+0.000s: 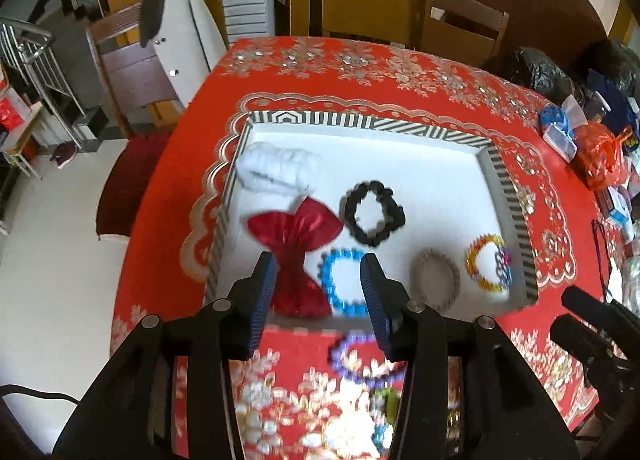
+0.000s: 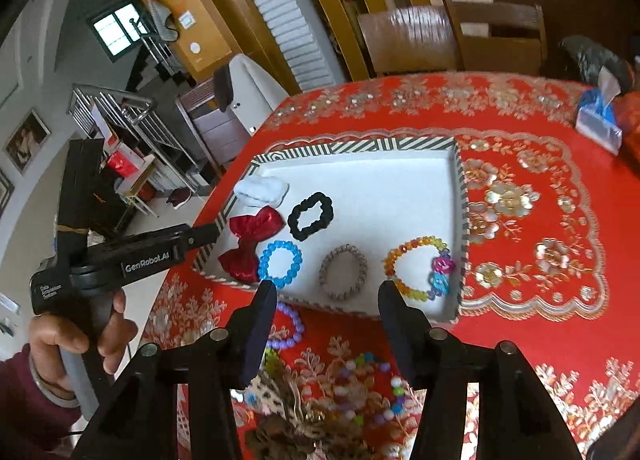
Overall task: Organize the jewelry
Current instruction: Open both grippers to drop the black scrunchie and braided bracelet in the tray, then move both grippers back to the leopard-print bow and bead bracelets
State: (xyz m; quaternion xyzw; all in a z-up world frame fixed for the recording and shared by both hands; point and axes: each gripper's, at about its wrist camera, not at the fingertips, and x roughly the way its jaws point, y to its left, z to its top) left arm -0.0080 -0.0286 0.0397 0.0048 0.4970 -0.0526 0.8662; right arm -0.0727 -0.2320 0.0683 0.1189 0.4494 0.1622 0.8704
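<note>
While sorting goes on:
Left gripper (image 1: pixel 318 300): held released, nothing grasped, just short of the tray (image 1: pixel 360 126).
Right gripper (image 2: pixel 328 324): likewise released, empty.
Purple bracelet (image 2: pixel 290 326): left outside the tray's near wall, seemingly awaiting pickup.
Blue bracelet (image 2: pixel 280 264): laid inside the tray, apart from the bow (image 2: pixel 250 248), apparently for separation.

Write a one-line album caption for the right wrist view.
Open right gripper above a striped tray holding bracelets, scrunchies and a red bow.

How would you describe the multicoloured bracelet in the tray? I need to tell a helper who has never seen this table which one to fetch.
Find the striped-rimmed white tray on the red tablecloth. Along its near edge lie three rings in a row; take the one at the right end, beside the right wall. That orange-and-yellow beaded bracelet alone carries pink and blue charms, unlike the plain tan ring and the blue bead bracelet.
</note>
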